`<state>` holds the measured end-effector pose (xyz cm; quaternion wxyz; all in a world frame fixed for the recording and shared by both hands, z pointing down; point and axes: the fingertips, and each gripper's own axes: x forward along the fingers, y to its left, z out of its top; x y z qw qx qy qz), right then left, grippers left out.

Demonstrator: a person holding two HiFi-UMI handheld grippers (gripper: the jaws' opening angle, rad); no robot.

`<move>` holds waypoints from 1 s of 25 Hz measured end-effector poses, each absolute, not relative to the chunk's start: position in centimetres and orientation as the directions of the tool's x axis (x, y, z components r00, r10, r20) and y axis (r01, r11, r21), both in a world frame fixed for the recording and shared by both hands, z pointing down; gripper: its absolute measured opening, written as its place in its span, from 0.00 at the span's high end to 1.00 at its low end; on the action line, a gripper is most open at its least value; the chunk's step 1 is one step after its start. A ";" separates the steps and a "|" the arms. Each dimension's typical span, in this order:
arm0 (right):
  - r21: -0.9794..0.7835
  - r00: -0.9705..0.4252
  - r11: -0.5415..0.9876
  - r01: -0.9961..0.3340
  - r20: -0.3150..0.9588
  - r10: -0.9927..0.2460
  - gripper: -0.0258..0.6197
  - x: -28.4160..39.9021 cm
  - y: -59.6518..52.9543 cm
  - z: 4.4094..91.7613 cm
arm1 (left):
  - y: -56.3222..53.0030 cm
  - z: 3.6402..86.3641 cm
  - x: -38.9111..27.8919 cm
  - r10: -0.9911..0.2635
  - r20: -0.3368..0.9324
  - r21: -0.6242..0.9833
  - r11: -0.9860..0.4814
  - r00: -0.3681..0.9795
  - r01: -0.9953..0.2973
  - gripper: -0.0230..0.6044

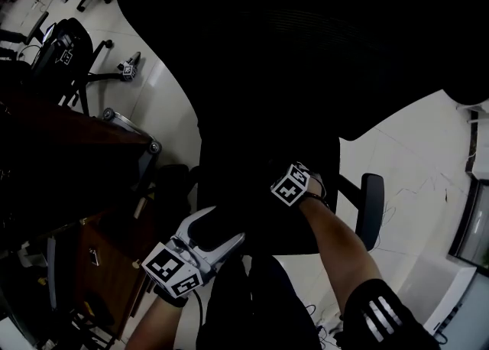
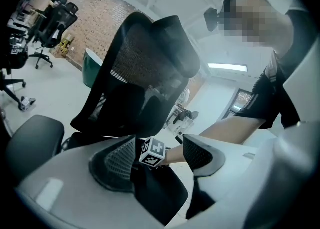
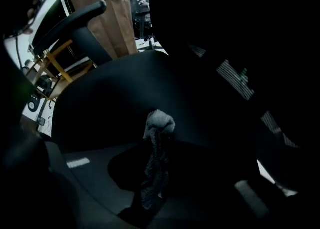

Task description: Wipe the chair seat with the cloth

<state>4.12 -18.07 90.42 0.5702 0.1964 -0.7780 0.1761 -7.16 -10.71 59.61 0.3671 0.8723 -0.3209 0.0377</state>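
A black office chair fills the head view, its seat (image 1: pixel 256 196) below the mesh backrest (image 1: pixel 306 43). My right gripper (image 1: pixel 293 183) reaches over the seat; only its marker cube and my forearm show there. In the right gripper view its dark jaws (image 3: pixel 157 143) are shut on a grey cloth (image 3: pixel 159 123), whose bunched end rests on the seat (image 3: pixel 120 93). My left gripper (image 1: pixel 215 232) hovers at the seat's near edge, open and holding nothing. The left gripper view looks between its spread jaws (image 2: pixel 161 148) at the right gripper's marker cube (image 2: pixel 152 153) and the backrest (image 2: pixel 145 68).
An armrest (image 1: pixel 372 207) sticks out at the seat's right. A dark wooden cabinet (image 1: pixel 99 264) stands close on the left, with other chairs (image 1: pixel 65 46) and a spare gripper (image 1: pixel 128 69) on the white floor behind. A second armrest (image 3: pixel 75 18) rises beyond the seat.
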 end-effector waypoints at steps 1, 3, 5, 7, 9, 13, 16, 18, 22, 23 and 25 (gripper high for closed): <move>-0.033 -0.246 0.857 -0.514 0.963 -0.111 0.87 6.4 -17.9 90.4 | -10.7 59.5 -6.5 -0.522 0.297 0.618 -0.534 0.800 -0.577 0.45; -0.003 -0.200 0.843 -0.537 0.972 -0.124 0.87 10.3 -17.7 90.1 | -10.7 59.4 -5.4 -0.504 0.288 0.620 -0.550 0.814 -0.560 0.45; 0.026 -0.156 0.824 -0.565 0.978 -0.138 0.87 13.4 -17.7 89.8 | -10.7 59.2 -4.5 -0.488 0.281 0.621 -0.564 0.826 -0.544 0.45; 0.061 -0.103 0.800 -0.596 0.983 -0.152 0.87 15.8 -17.8 89.5 | -10.6 58.9 -3.8 -0.476 0.279 0.620 -0.575 0.834 -0.534 0.45; 0.080 -0.074 0.775 -0.627 0.984 -0.161 0.87 16.8 -18.0 89.2 | -10.5 58.8 -3.6 -0.469 0.281 0.614 -0.582 0.837 -0.533 0.45; 0.041 -0.169 0.743 -0.668 0.964 -0.205 0.87 14.0 -18.5 87.6 | -9.9 58.8 -4.3 -0.472 0.290 0.606 -0.583 0.832 -0.541 0.45; -0.066 -0.312 0.697 -0.714 0.921 -0.233 0.87 8.0 -18.1 85.7 | -9.0 59.3 -5.5 -0.480 0.299 0.611 -0.568 0.825 -0.552 0.45; -0.149 -0.415 0.688 -0.710 0.879 -0.237 0.87 2.6 -17.3 84.3 | -8.4 59.6 -6.6 -0.492 0.307 0.615 -0.551 0.815 -0.564 0.45; -0.230 -0.538 0.770 -0.595 0.826 -0.168 0.87 -7.6 -14.7 83.9 | -7.5 59.8 -8.7 -0.518 0.335 0.609 -0.518 0.787 -0.601 0.45; -0.237 -0.548 0.791 -0.564 0.824 -0.144 0.87 -9.4 -14.0 83.8 | -7.2 60.0 -9.0 -0.519 0.341 0.607 -0.515 0.784 -0.605 0.45; -0.226 -0.545 0.834 -0.504 0.832 -0.104 0.87 -11.9 -12.6 84.3 | -6.7 60.3 -9.3 -0.520 0.349 0.605 -0.510 0.780 -0.611 0.45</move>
